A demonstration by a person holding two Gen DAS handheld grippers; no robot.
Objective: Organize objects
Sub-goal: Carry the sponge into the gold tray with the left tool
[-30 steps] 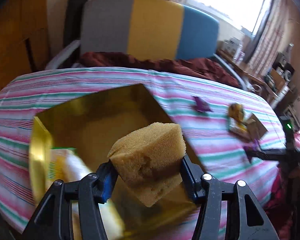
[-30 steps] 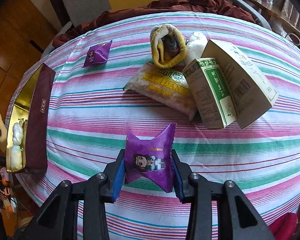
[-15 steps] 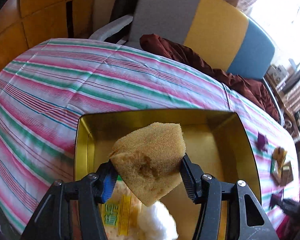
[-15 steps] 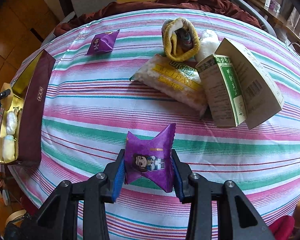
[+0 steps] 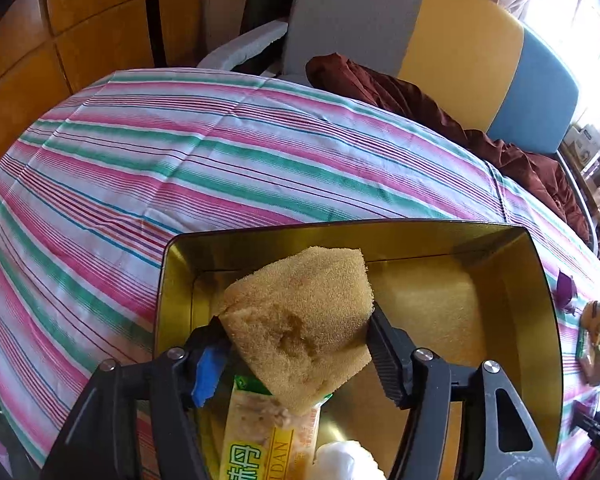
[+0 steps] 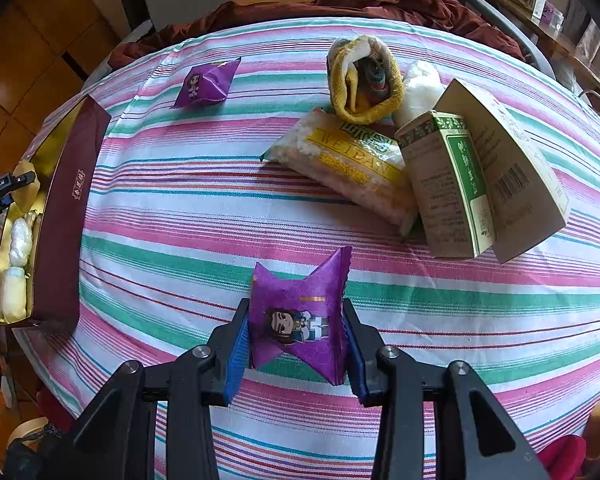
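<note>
Release of a sponge into the gold-lined box. The left gripper [image 5: 296,344] hangs over the gold-lined box [image 5: 540,300], which stands at the left edge of the striped tablecloth [image 5: 180,168]. Its jaws are opening, with the tan sponge [image 5: 300,320] still between them; the left pad appears to have drawn back from the sponge's corner, while the right finger [image 5: 384,356] lies against its side, so the grip is judged to be loosening rather than fully let go. Below the sponge, already inside the box, lie a yellow snack packet [image 5: 260,436] and a white wad [image 5: 340,460]; the far half of the box floor is bare.

The right gripper [image 6: 296,344] is clamped on a purple candy wrapper [image 6: 300,320], held above the cloth well to the right of the box. Farther from the box lie a second purple wrapper [image 6: 206,84], a rolled yellow cloth [image 6: 364,80], a rice-snack bag [image 6: 348,164] and two green-and-cream cartons [image 6: 452,188].

The step in hand is judged to be depositing the sponge. The next move calls for the left jaws to open clear of the sponge so that it drops onto the items beneath, then for the gripper to lift straight out of the box without dragging the sponge or catching the rim. After that the held wrapper would need carrying across to the box's bare half.
</note>
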